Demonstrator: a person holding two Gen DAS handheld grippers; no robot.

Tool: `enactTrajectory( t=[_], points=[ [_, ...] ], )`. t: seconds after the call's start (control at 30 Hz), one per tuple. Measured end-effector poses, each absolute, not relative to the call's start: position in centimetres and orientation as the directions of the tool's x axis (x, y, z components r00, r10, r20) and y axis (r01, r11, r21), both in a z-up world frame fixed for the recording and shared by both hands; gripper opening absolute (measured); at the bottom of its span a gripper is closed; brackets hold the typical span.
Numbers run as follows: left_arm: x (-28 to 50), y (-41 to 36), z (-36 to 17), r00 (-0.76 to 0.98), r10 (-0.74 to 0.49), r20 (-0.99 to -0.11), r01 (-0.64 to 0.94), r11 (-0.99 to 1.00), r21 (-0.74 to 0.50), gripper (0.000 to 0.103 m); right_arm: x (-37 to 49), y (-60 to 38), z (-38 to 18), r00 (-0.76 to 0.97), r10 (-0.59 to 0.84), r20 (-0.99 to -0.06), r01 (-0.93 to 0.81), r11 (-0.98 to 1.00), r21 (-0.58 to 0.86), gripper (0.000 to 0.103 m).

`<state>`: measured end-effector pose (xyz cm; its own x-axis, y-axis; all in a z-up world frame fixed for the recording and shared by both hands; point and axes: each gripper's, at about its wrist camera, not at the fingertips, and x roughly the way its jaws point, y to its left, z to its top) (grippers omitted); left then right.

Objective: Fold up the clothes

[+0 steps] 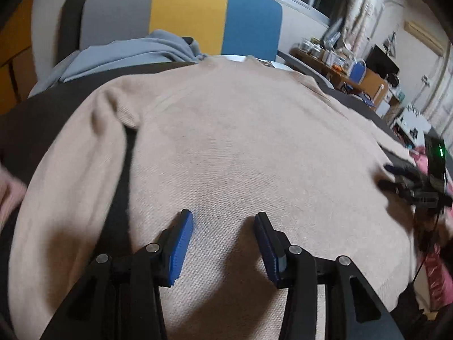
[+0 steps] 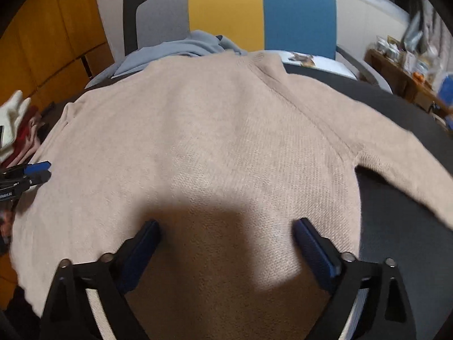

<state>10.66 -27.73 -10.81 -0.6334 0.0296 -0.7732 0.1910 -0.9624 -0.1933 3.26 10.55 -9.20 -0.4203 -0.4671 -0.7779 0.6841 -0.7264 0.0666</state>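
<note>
A beige knitted sweater [image 1: 226, 141] lies spread flat on a dark table [image 1: 51, 119], neck toward the far edge. My left gripper [image 1: 223, 221] hovers open over its lower left part, nothing between the blue pads [image 1: 184, 240]. Beside the body on the left lies one sleeve [image 1: 70, 187]. Over the sweater's [image 2: 226, 141] lower right part my right gripper [image 2: 228, 225] stands open and empty. The other sleeve [image 2: 410, 167] stretches out to the right. Each view shows the other gripper at the sweater's side edge: the right gripper [image 1: 392, 175] and the left gripper [image 2: 42, 170].
A grey-blue garment [image 1: 127, 53] lies bunched at the table's far edge, before a chair back [image 1: 187, 14] striped grey, yellow and blue. White and red clothes [image 2: 17, 130] are piled at the left. Cluttered shelves [image 1: 339, 65] stand at the far right; pink fabric [image 1: 436, 272] is near the right edge.
</note>
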Motion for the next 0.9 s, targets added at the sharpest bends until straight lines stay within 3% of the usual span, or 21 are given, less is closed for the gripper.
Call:
enactTrajectory(
  t=[0.23,0.37,0.53,0.63,0.77,0.9],
  points=[
    [12.6,-27.2,-10.4,-0.576,0.031,-0.817,0.23,-0.953,-0.198,0.045,7.2,12.0,-9.2,-0.445,-0.47,-0.763,0.684,-0.728,0.049,0.103],
    [9.5,-27.4,-6.0,-0.681,0.016,-0.732,0.166,-0.97,-0.176,0.045,4.9,10.2,-8.4,-0.376,-0.463,-0.803,0.678,-0.728,0.102,0.103],
    [1.4,-26.7,-2.7,-0.771,0.011,-0.637,0.056,-0.995,-0.086,0.046,0.2,8.7,-4.9,-0.378,-0.583,-0.72,0.669,-0.709,0.223,0.103],
    [-5.0,-26.9,-3.6,-0.766,0.002,-0.643,0.034,-0.998,-0.043,0.046,-3.8,6.1,-3.5,-0.363,-0.629,-0.687,0.701,-0.67,0.244,0.103],
    [-11.5,-27.5,-5.4,-0.747,-0.023,-0.665,0.038,-0.999,-0.007,0.046,-8.6,3.0,-4.2,-0.344,-0.596,-0.726,0.724,-0.661,0.199,0.103],
    [-15.3,-29.5,-8.5,-0.712,-0.027,-0.702,0.088,-0.995,-0.05,0.046,-13.3,0.4,-6.2,-0.281,-0.611,-0.74,0.708,-0.652,0.27,0.103]
  ],
)
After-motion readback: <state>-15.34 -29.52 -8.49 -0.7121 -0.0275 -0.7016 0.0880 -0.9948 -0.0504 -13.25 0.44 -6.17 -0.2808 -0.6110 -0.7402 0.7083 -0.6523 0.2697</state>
